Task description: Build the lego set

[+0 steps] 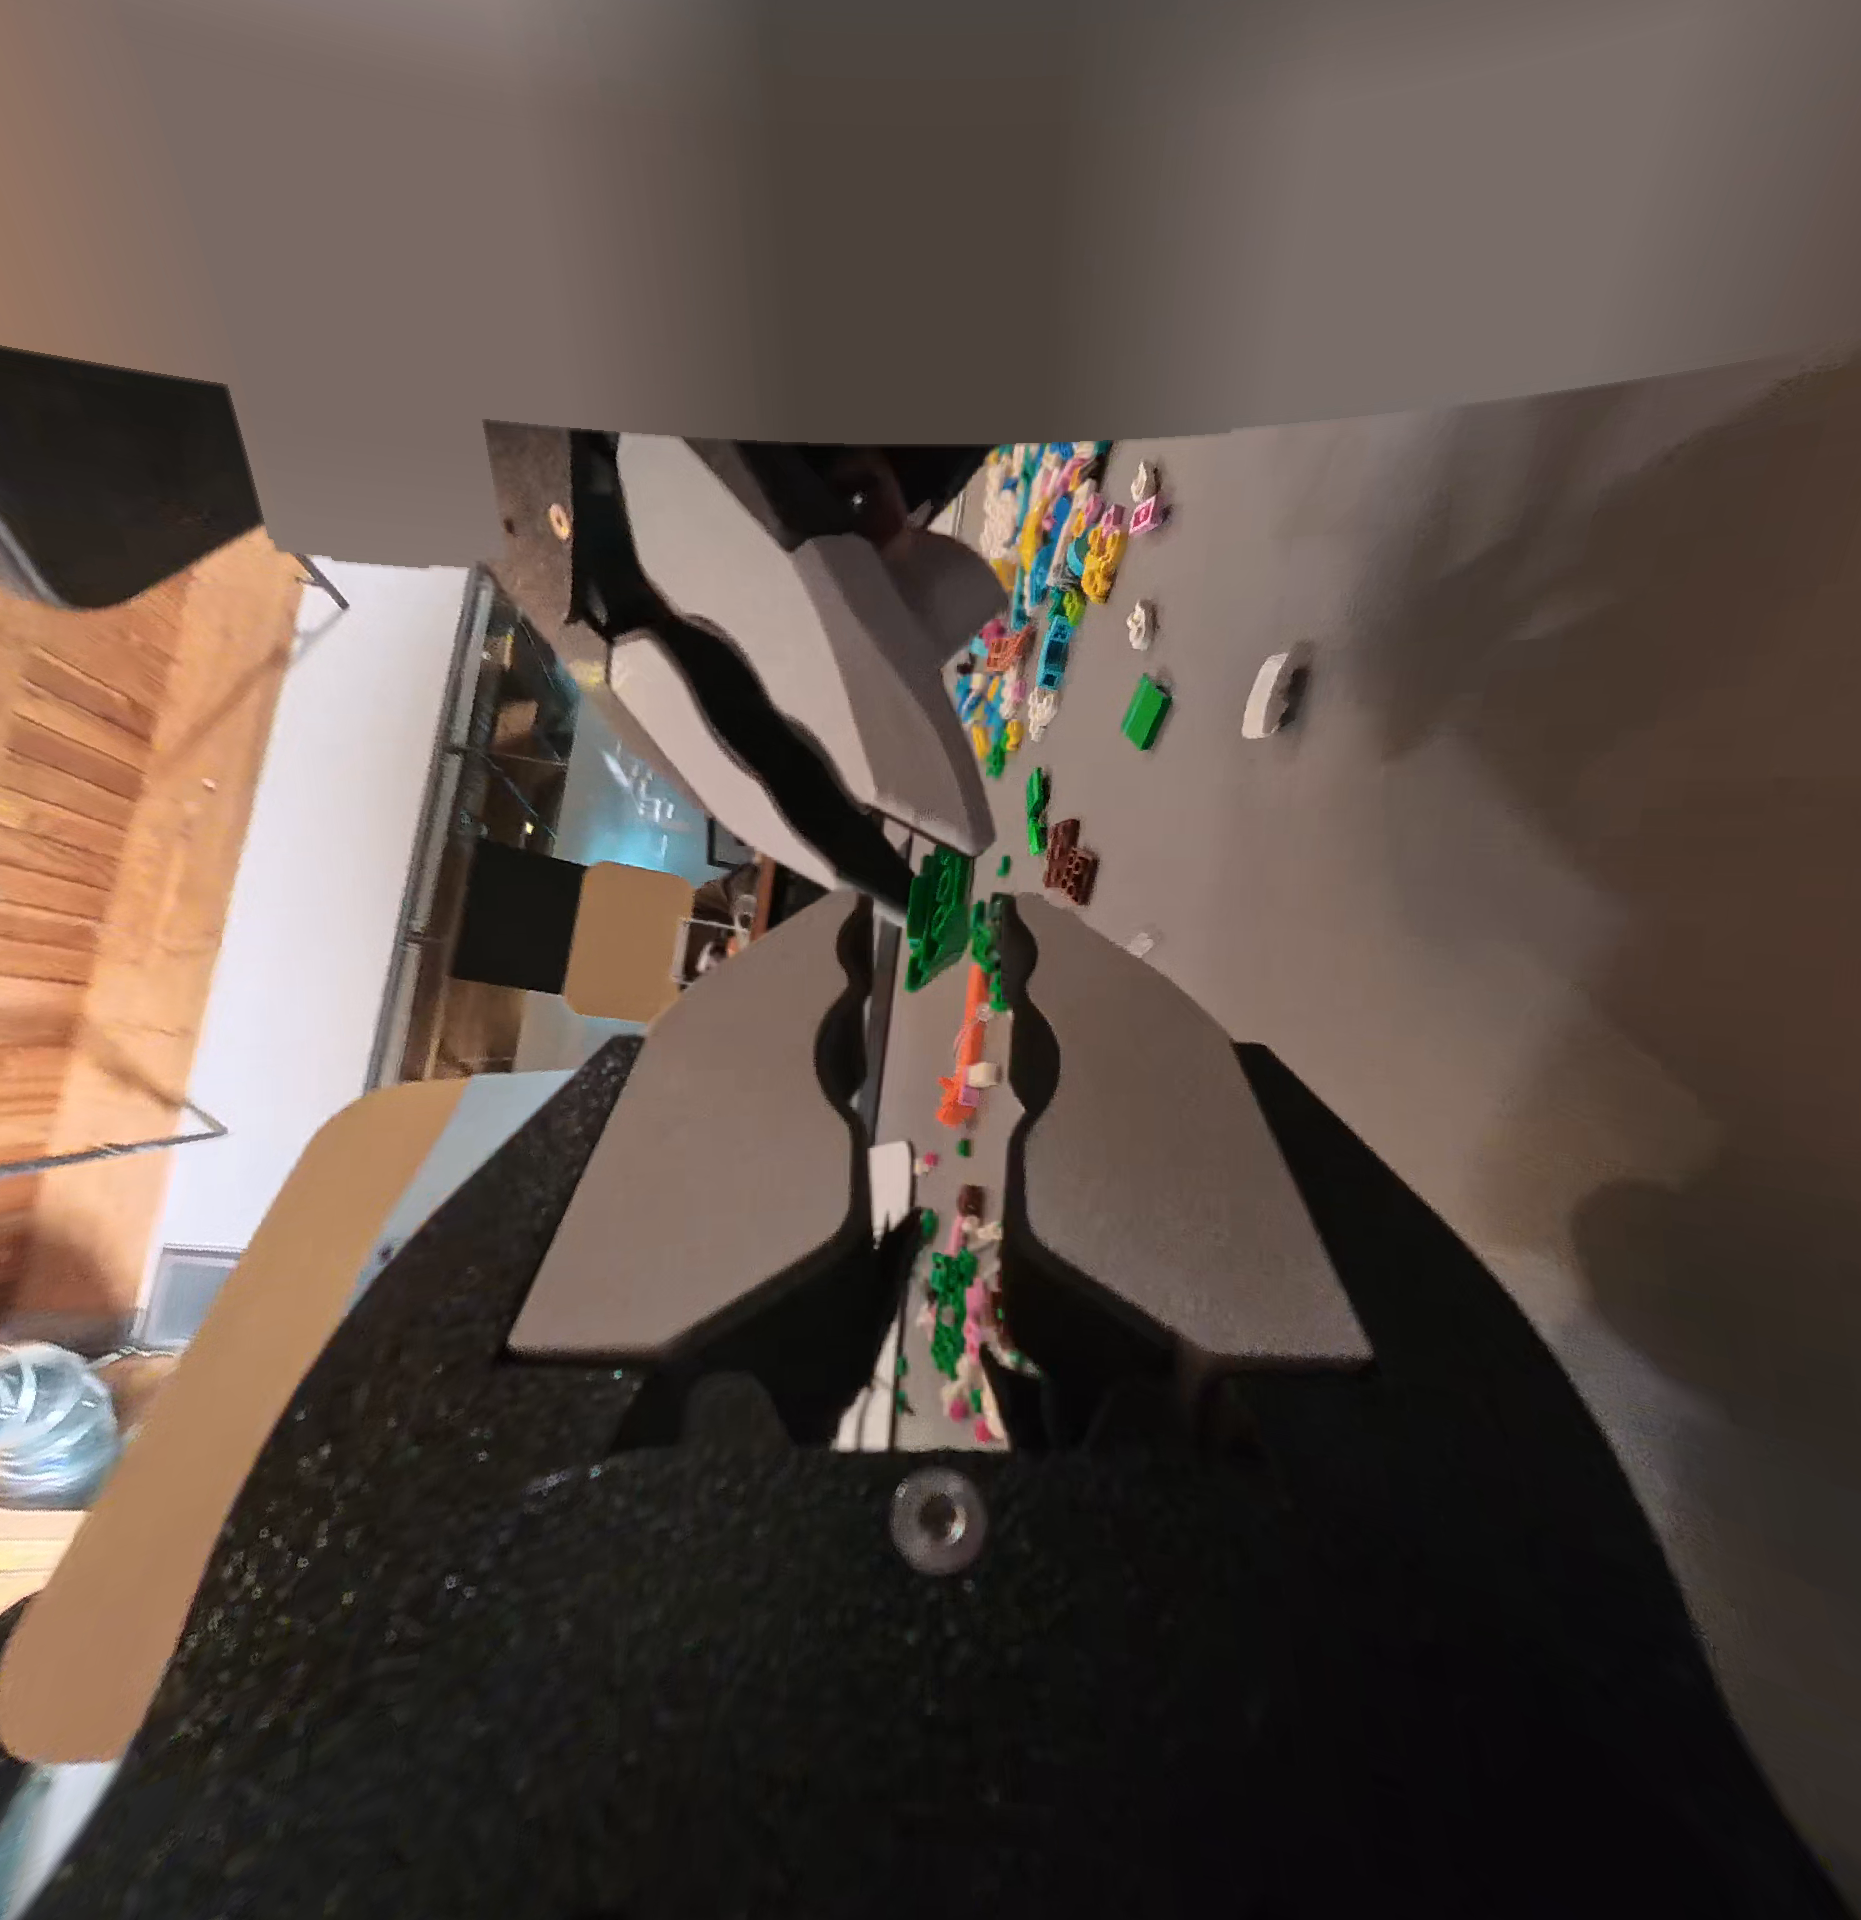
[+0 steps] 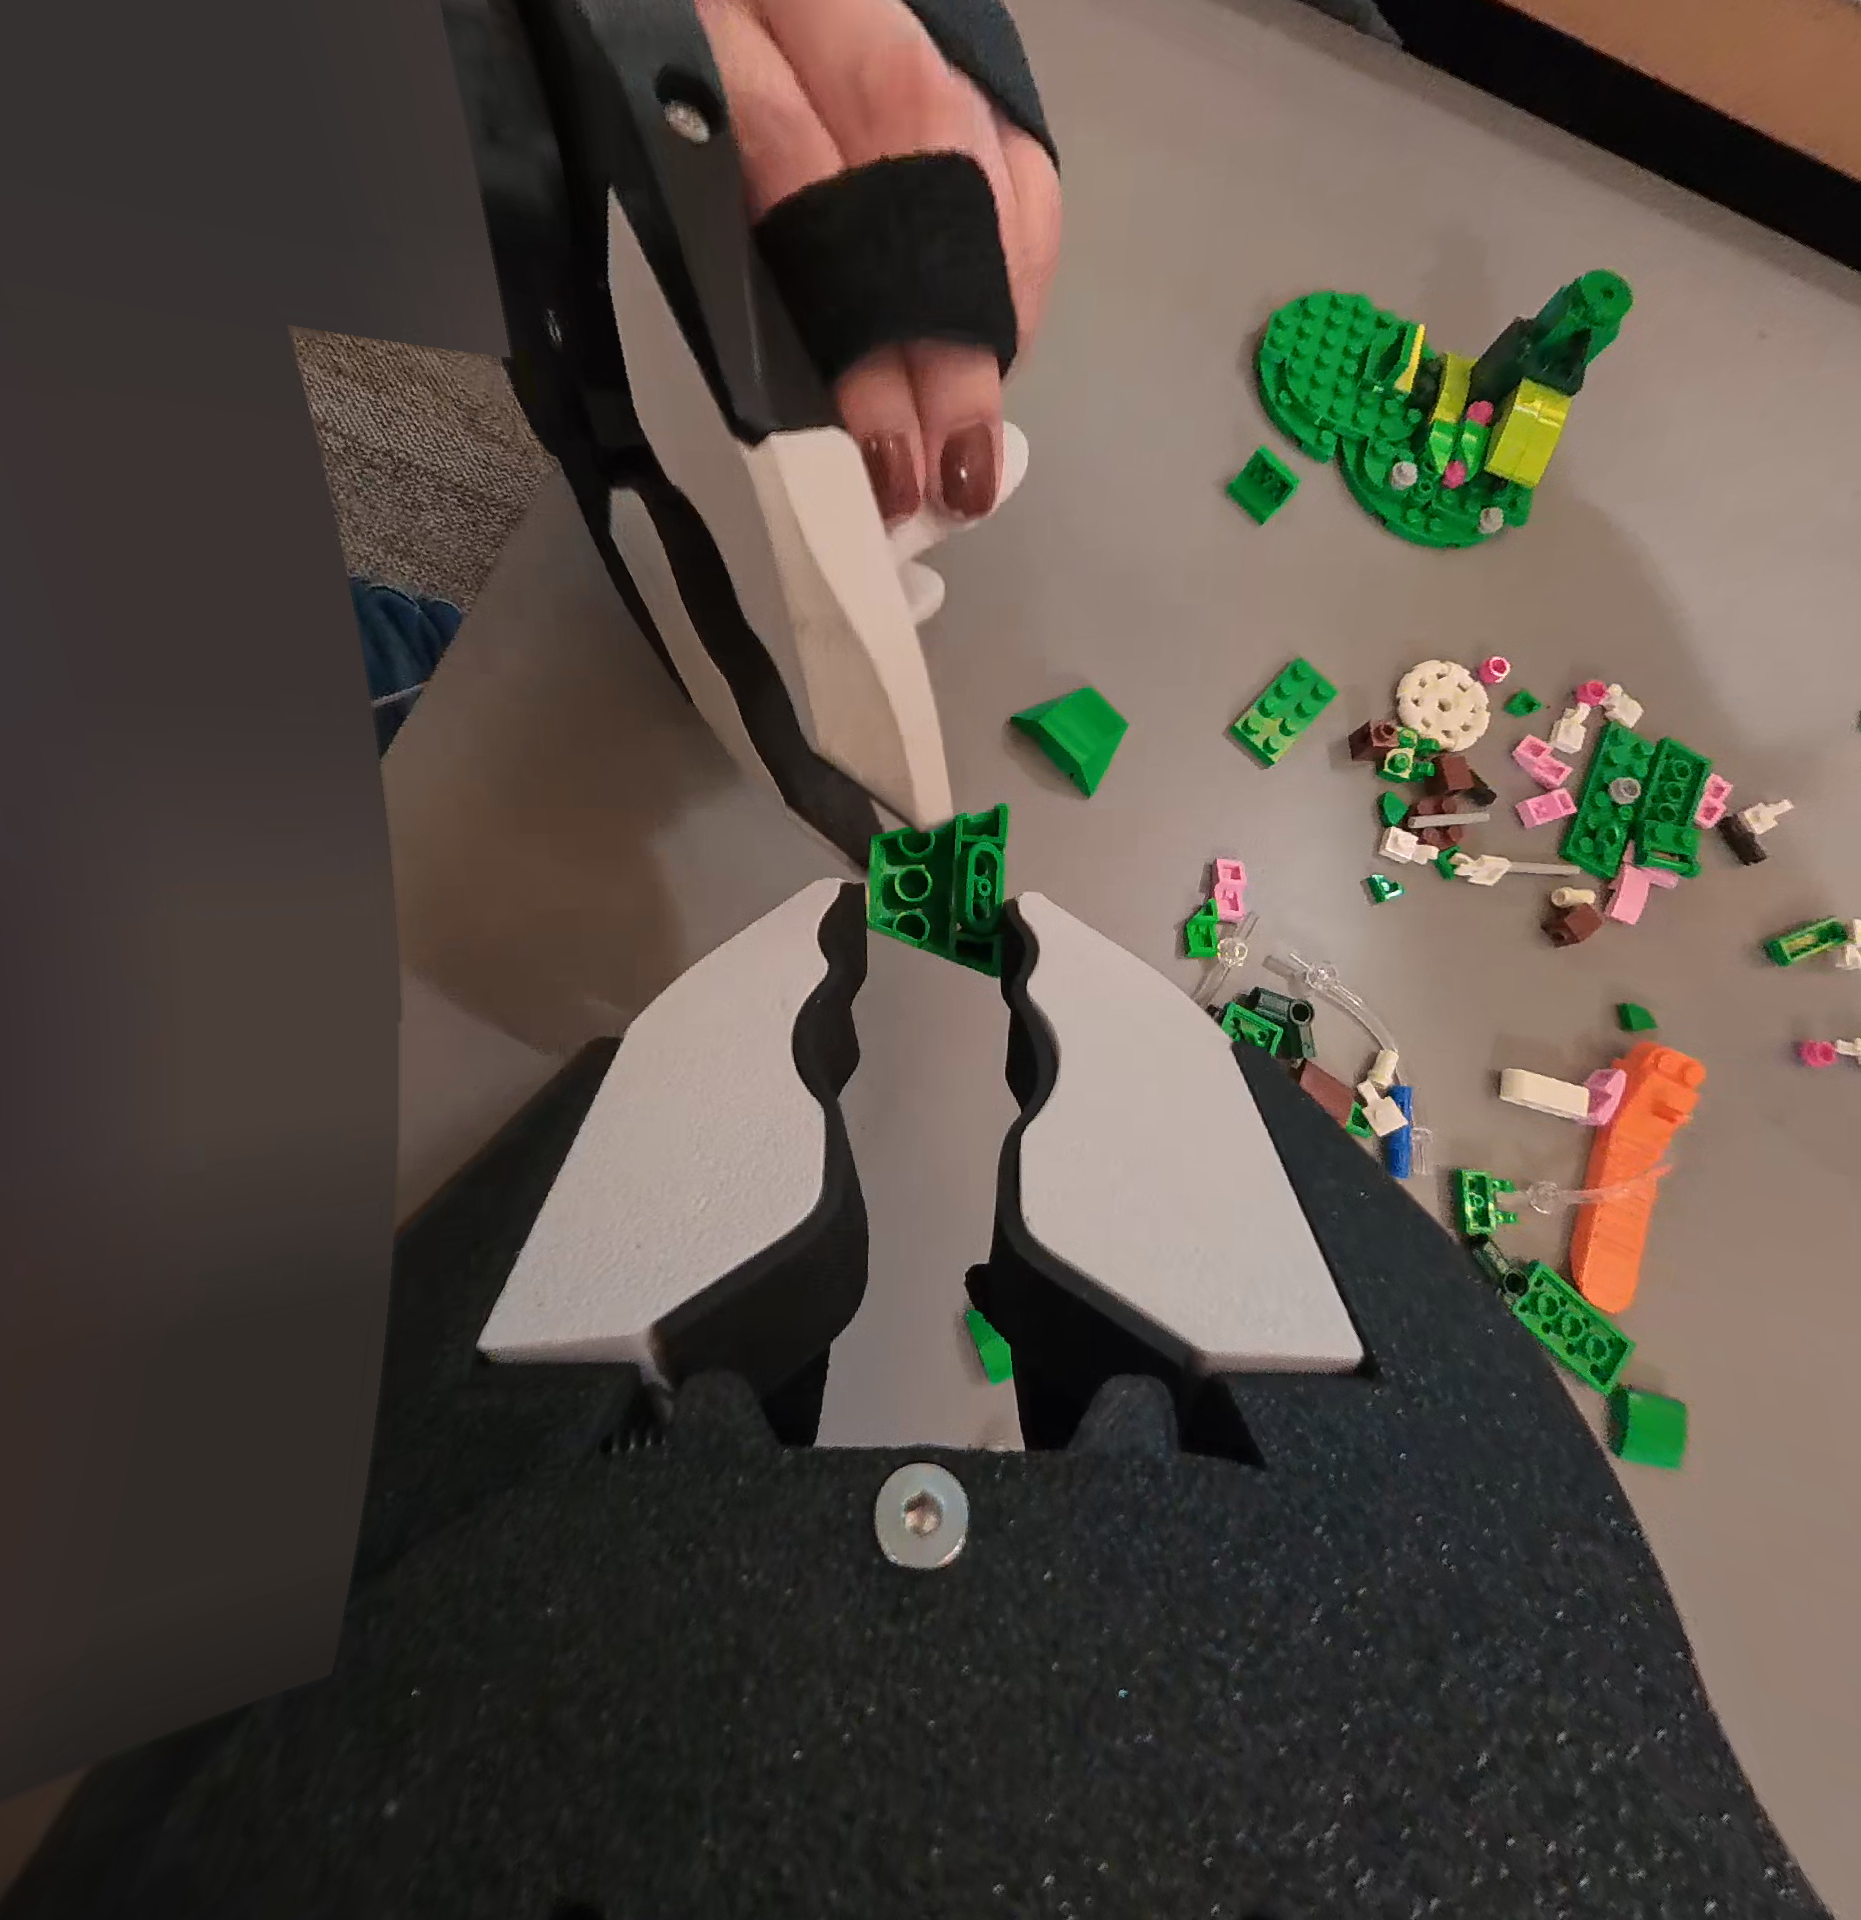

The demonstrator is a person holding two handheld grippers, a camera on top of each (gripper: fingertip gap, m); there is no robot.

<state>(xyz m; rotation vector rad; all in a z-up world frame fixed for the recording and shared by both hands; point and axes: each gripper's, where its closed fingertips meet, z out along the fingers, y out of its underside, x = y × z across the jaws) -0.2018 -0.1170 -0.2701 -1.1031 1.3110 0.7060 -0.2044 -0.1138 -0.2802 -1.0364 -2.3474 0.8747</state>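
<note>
Two tongs (image 2: 936, 914) (image 2: 905, 821) pinching green brick cluster (image 2: 936, 894), no legible writing

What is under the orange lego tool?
The orange tool lies flat on the grey table. A clear curved piece crosses it and a pink piece touches its side. What is beneath it is covered.

Glossy green plastic brick assembly (image 2: 936, 899) sits between matt grey fingers (image 2: 1113, 1122) lined with black rubbery pads. The gripper body (image 2: 905, 1714) is rough, speckled black, with a shiny metal screw (image 2: 921, 1515). The desk (image 2: 1165, 603), upper right, is smooth matt grey.
</note>
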